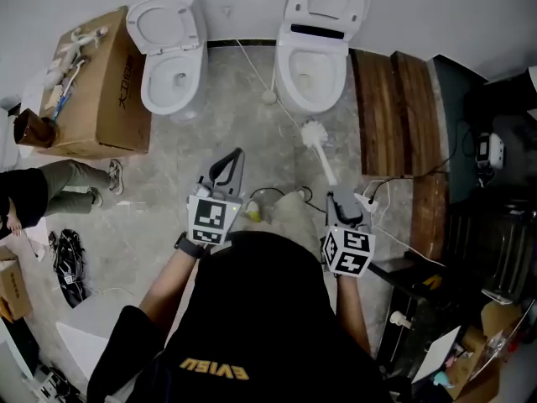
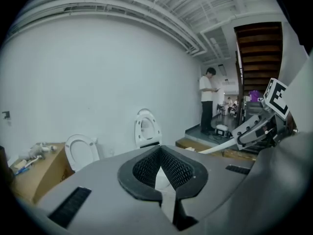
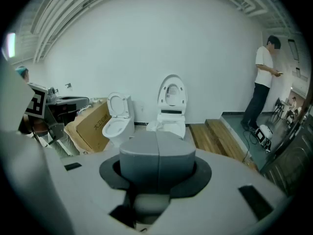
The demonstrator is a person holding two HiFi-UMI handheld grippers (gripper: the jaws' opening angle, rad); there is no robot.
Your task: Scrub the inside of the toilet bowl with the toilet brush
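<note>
Your white toilet brush [image 1: 315,133], its handle in your right claw [image 1: 339,196], points its bristle head at the open, lid-up toilet bowl [image 1: 291,67] just ahead.

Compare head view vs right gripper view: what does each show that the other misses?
Head view only: the brush, clamped in the right gripper, its head short of the right toilet.
Right gripper view only: a standing person in a white shirt beyond the steps, plus the ceiling.
Both: right toilet, left toilet, box, steps.
</note>
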